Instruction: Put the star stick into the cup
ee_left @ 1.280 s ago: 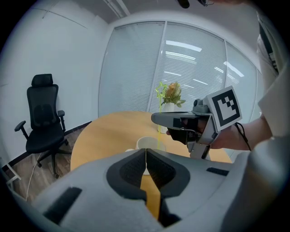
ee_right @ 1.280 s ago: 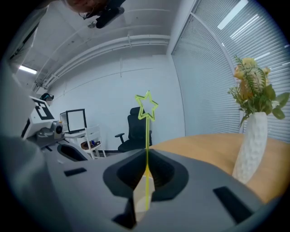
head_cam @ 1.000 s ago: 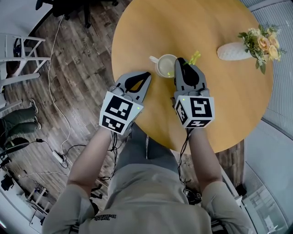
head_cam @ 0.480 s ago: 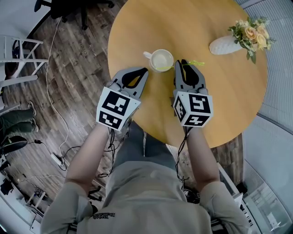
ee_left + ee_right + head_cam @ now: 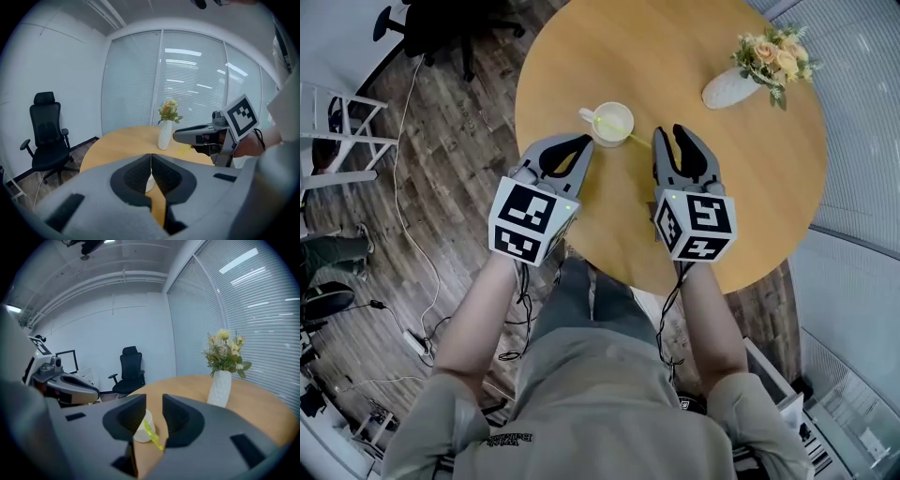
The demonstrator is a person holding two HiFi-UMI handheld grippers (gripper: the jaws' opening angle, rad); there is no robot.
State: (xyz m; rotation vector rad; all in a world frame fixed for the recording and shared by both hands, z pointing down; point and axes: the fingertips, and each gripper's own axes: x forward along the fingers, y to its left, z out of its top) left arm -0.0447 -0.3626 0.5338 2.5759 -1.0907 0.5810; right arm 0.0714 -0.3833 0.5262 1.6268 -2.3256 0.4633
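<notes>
A white cup [image 5: 610, 123] stands on the round wooden table [image 5: 741, 187], near its left edge. The yellow-green star stick [image 5: 630, 137] rests in the cup and leans out over the rim toward my right gripper [image 5: 673, 137]. That gripper is open just right of the cup, with nothing between its jaws. In the right gripper view the cup [image 5: 142, 429] and the stick [image 5: 153, 436] show through the gap of the right gripper [image 5: 153, 405]. My left gripper [image 5: 582, 143] is shut and empty, near the cup's left side. The left gripper [image 5: 151, 157] mostly hides the cup [image 5: 149, 183].
A white vase of flowers [image 5: 729, 87] lies toward the table's far right. A black office chair [image 5: 441, 26] and a white frame [image 5: 337, 131] stand on the wooden floor to the left, with cables [image 5: 422, 314] trailing there.
The right gripper has let go of the star stick and opened. The stick, held across the cup's rim before, now rests in the cup. Both grippers sit a little nearer me.
</notes>
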